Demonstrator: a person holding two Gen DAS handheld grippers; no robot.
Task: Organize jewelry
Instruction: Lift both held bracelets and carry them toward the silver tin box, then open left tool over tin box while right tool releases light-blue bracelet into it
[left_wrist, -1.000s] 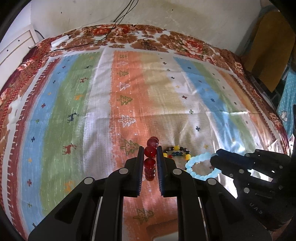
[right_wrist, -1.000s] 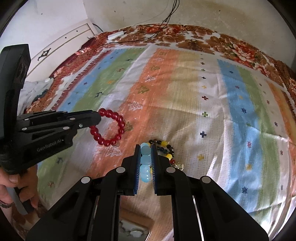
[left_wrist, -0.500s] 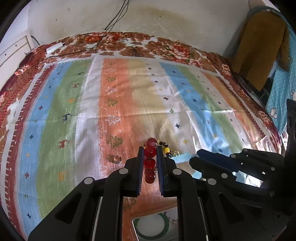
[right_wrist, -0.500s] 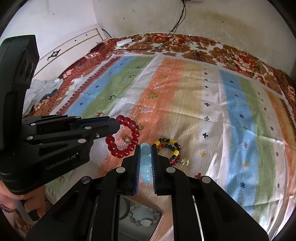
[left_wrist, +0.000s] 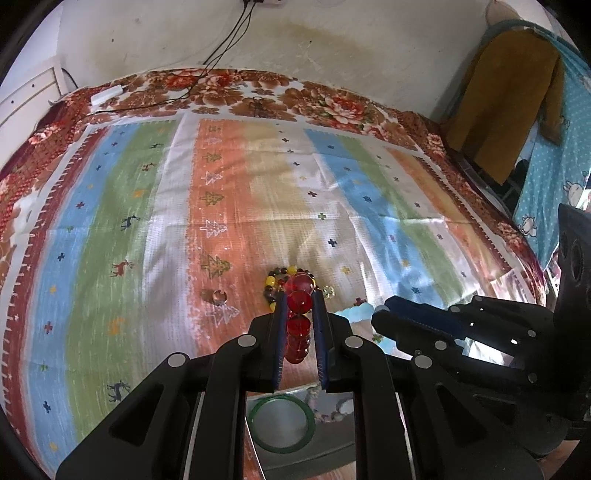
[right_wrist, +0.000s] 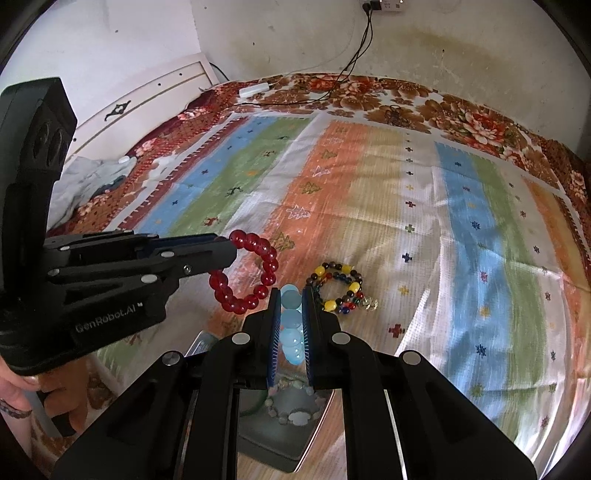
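my left gripper (left_wrist: 300, 325) is closed down tight on the red bead bracelet (right_wrist: 245, 275), pinching only a short run of its beads while the rest of the loop hangs free off the fingertips. my right gripper (right_wrist: 291, 325) is clamped just as narrowly on the pale blue bead bracelet (right_wrist: 291, 321), several beads stacked between the pads. both bracelets hang in the air above the striped bedspread (left_wrist: 236, 206), just beyond the open tray (right_wrist: 280, 439) that sits at the near edge under my fingers, where a green bangle (left_wrist: 282, 422) and a pale stone bracelet (right_wrist: 293, 404) already lie. the multicoloured bead bracelet (right_wrist: 341, 290) is on the cloth just beyond my fingertips, and a small ring (left_wrist: 216, 295) lies near it to the left. the risk i see is round, glossy beads rolling out from between flat pads if i tilt or jolt, dropping a bracelet onto the cloth short of the tray. my two grippers are also close together, so they could knock each other, or the dangling red loop could snag my right fingers, as i bring them over the tray. letting go too high could bounce beads off the bangle.
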